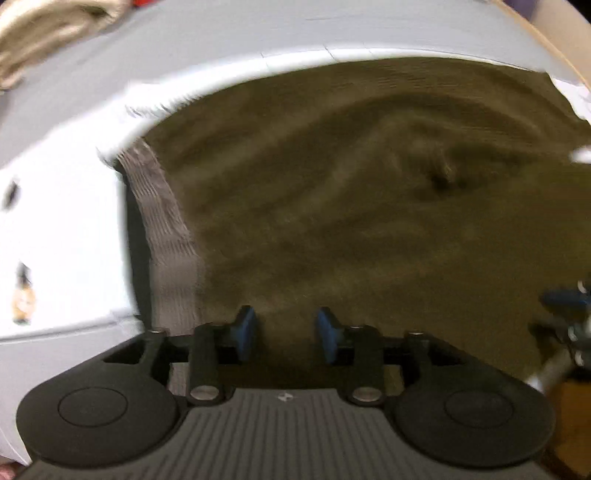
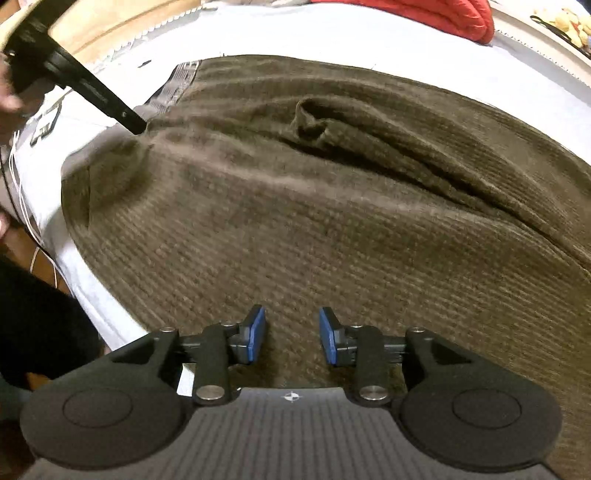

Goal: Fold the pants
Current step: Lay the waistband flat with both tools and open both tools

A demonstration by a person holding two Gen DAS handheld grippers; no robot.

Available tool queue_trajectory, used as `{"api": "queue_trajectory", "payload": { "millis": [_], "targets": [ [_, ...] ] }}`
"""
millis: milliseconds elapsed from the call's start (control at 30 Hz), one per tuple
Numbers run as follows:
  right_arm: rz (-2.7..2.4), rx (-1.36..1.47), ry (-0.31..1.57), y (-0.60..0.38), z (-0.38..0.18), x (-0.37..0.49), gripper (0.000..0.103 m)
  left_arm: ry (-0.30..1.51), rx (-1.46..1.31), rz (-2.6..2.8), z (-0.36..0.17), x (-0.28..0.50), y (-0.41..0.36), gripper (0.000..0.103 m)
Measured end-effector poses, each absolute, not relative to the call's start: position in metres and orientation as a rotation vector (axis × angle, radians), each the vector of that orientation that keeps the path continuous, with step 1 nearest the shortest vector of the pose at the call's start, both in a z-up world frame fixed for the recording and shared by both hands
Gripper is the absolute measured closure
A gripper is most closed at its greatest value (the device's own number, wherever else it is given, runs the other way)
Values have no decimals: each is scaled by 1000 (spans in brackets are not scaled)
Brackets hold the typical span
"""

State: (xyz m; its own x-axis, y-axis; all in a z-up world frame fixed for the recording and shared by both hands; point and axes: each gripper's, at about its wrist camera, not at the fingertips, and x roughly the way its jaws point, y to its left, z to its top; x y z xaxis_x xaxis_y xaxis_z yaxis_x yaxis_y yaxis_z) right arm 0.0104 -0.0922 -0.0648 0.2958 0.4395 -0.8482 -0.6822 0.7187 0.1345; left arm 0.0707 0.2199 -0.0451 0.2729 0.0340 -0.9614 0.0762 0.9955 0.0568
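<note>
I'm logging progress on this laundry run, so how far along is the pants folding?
Done: the olive pants lie spread on the pale sheet, apparently doubled over, the grey waistband at one end; a ridge still bunches mid-cloth. In hand: nothing. The left gripper and right gripper are both open above the cloth, pinching nothing. Left: smoothing that ridge and the remaining folds.

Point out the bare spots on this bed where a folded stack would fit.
Bare sheet runs beyond the far edge of the brown pants, up to the red cloth. A second bare patch lies left of the grey waistband, with a beige cloth at its far corner. The middle is covered by the pants, with both grippers over them.
</note>
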Motion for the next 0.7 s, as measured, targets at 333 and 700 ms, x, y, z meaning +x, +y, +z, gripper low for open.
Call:
{"api": "queue_trajectory", "payload": {
  "millis": [333,700],
  "targets": [
    [655,-97,793,-138,5,17,69,1191,61,23,9,53,206,54],
    [455,78,542,-255,137,70,59,960,-48,64,52,85,194,75]
  ]
}}
